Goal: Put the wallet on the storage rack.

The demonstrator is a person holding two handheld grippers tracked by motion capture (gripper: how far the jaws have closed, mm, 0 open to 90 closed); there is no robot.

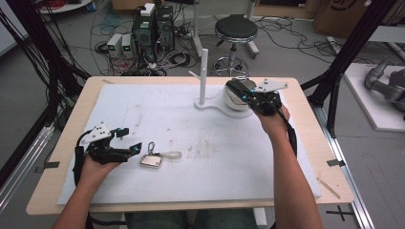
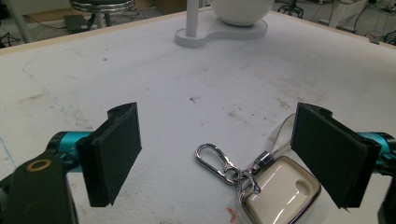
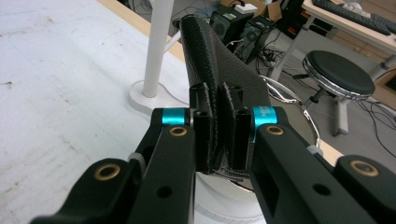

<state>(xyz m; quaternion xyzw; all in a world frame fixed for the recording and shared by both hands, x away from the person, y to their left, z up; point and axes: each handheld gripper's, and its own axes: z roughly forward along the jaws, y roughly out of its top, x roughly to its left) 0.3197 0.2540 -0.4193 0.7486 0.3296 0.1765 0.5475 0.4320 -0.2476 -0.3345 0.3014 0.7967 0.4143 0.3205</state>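
A cream key fob [image 1: 152, 161] with a silver carabiner [image 2: 212, 161] and a clear strap loop [image 1: 172, 154] lies on the white mat at front left. My left gripper [image 1: 133, 140] stands open just left of it; in the left gripper view [image 2: 222, 149] the fob [image 2: 280, 191] lies close by the right-hand pad [image 2: 327, 158]. My right gripper [image 1: 243, 93] is shut on a black leather pouch [image 1: 235, 87], held over a white bowl [image 1: 236, 101] at the back. The right gripper view shows the jaws [image 3: 219, 135] pinching the pouch [image 3: 219, 60] at its lower edge.
The bowl sits on a white stand base [image 1: 210, 104] with an upright post [image 1: 204, 76] bearing a side peg. The white mat [image 1: 200, 171] covers most of the wooden table [image 1: 334, 186]. Beyond the far edge are a black stool [image 1: 236, 28], computer cases [image 1: 153, 28] and floor cables.
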